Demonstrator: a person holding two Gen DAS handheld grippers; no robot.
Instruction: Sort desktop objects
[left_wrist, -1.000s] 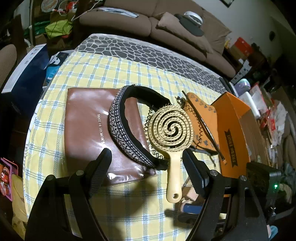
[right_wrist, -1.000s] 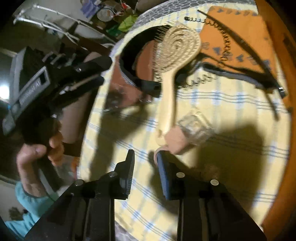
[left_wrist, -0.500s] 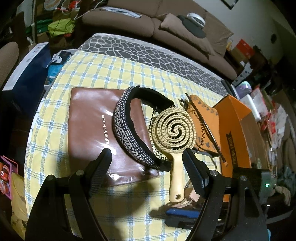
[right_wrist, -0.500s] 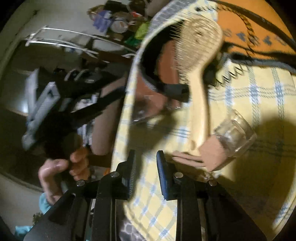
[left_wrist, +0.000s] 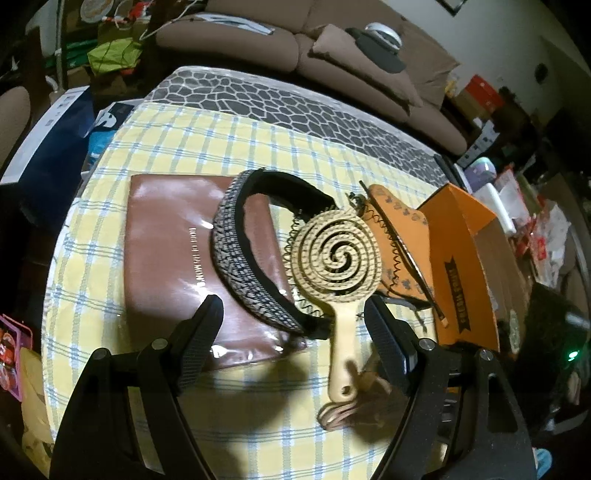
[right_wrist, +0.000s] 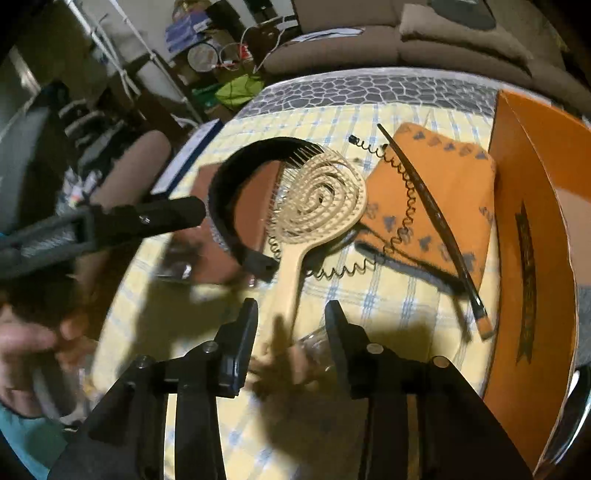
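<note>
A beige spiral hairbrush lies on the checked tablecloth, its handle toward me; it also shows in the right wrist view. A black patterned headband rests partly on a brown leather pouch. A pink bottle with a clear cap lies blurred by the brush handle. My left gripper is open above the headband's end and the brush handle. My right gripper is open, its jaws on either side of the brush handle and bottle.
An orange box stands at the right; it also shows in the right wrist view. An orange patterned cloth carries a black coil hair tie and a dark hair stick. A sofa is behind the table.
My right gripper has opened wider and swung over the brush handle and bottle. My left gripper has barely shifted. The objects lie as before.
</note>
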